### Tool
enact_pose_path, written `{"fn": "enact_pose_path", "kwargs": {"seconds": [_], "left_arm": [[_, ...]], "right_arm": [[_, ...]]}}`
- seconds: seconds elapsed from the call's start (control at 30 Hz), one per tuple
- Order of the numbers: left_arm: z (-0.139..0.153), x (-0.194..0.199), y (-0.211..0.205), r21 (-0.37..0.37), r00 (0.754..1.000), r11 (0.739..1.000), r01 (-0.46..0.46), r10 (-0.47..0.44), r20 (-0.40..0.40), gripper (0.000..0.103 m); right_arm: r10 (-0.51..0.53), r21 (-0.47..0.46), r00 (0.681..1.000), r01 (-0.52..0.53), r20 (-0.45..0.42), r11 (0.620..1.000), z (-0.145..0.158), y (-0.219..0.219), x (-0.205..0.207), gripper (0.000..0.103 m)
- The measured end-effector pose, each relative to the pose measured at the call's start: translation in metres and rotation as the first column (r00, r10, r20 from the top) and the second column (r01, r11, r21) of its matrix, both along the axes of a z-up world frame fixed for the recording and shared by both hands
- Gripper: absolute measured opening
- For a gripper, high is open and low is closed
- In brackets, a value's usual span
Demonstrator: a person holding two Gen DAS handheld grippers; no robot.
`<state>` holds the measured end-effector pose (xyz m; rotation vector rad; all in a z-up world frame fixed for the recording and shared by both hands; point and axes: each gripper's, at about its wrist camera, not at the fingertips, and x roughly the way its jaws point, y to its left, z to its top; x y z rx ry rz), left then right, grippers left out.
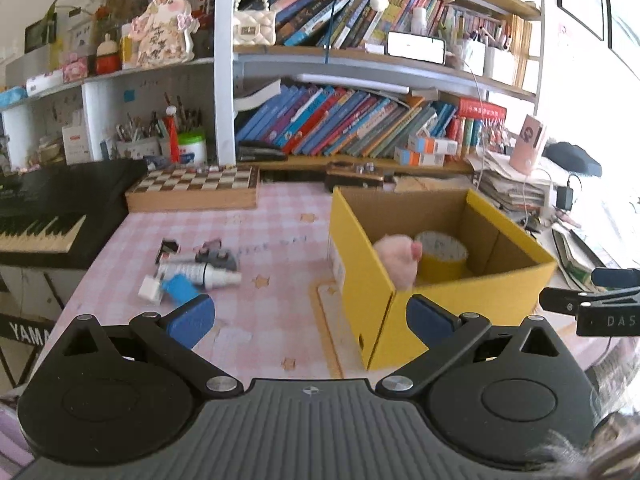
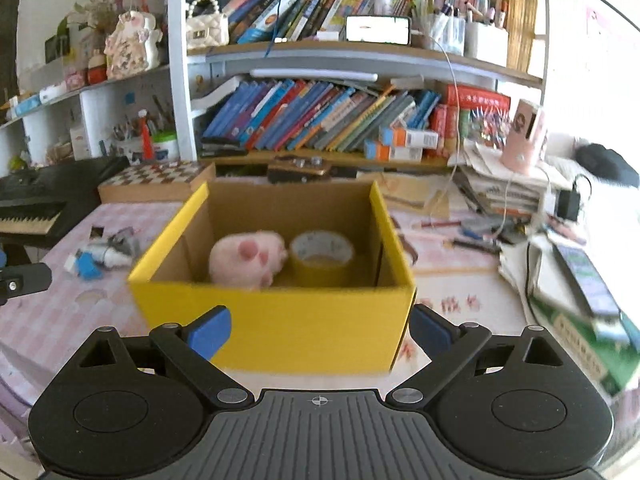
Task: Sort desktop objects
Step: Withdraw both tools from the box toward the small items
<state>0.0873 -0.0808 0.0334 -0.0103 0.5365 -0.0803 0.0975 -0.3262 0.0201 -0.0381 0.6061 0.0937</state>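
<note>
1. Left wrist view: the left gripper [image 1: 310, 322] has its two blue fingers [image 1: 192, 320] spread wide with nothing between them; it hangs above the pink checked tablecloth [image 1: 276, 220]; the yellow box [image 1: 440, 264] stands on the cloth to the right, its near corner just beside the right finger; inside the box lie a pink plush toy [image 1: 398, 256] and a roll of yellow tape [image 1: 442, 254], the toy on the left of the roll.
2. Same view: to the left on the cloth there is a small heap of things, apart from the box; a white bottle [image 1: 200, 272] lies on its side, a blue block [image 1: 180, 286] and a white cube [image 1: 150, 290] lie near its front, some dark small pieces lie behind it; a chessboard [image 1: 196, 186] is at the far edge of the cloth, a black keyboard [image 1: 44, 216] at the left.
3. Right wrist view: the right gripper [image 2: 320, 332] stands wide open and holds nothing; the front wall of the yellow box [image 2: 280, 320] is directly ahead between the fingers, not pressed by them; the pink plush toy [image 2: 248, 258] touches the tape roll [image 2: 322, 256] on the box floor; the heap with the bottle [image 2: 106, 254] is left of the box; a stack of papers [image 2: 504, 188] is at the right.
</note>
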Motion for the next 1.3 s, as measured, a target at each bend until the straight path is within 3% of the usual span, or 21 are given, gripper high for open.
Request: {"fn": "enact_pose_path", "kwargs": {"seconds": [0.2, 0.37, 0.5, 0.83, 1.3], "left_arm": [[-0.016, -0.027, 0.014, -0.007, 1.000, 1.000, 0.012, -0.012, -0.022, 0.103], [-0.025, -0.045, 0.022, 0.032, 0.998, 0.998, 0.052, -0.050, -0.046, 0.103], [-0.030, -0.056, 0.033, 0.036, 0.996, 0.997, 0.068, -0.065, -0.064, 0.103], [-0.041, -0.079, 0.061, 0.050, 0.990, 0.994, 0.100, -0.094, -0.108, 0.103], [-0.045, -0.091, 0.105, 0.027, 0.991, 0.999, 0.019, -0.015, -0.133, 0.103]], "right_arm": [[-0.057, 0.027, 0.998, 0.057, -0.031, 0.998, -0.011, 0.023, -0.035, 0.097], [-0.117, 0.073, 0.992, 0.120, -0.036, 0.990, -0.019, 0.045, -0.065, 0.098], [-0.076, 0.032, 0.997, 0.077, -0.026, 0.997, -0.022, 0.069, -0.081, 0.098], [-0.036, 0.019, 0.993, 0.039, -0.108, 0.999, -0.038, 0.108, -0.101, 0.098], [0.064, 0.001, 0.987, -0.064, -0.150, 0.998, -0.043, 0.156, -0.108, 0.098]]}}
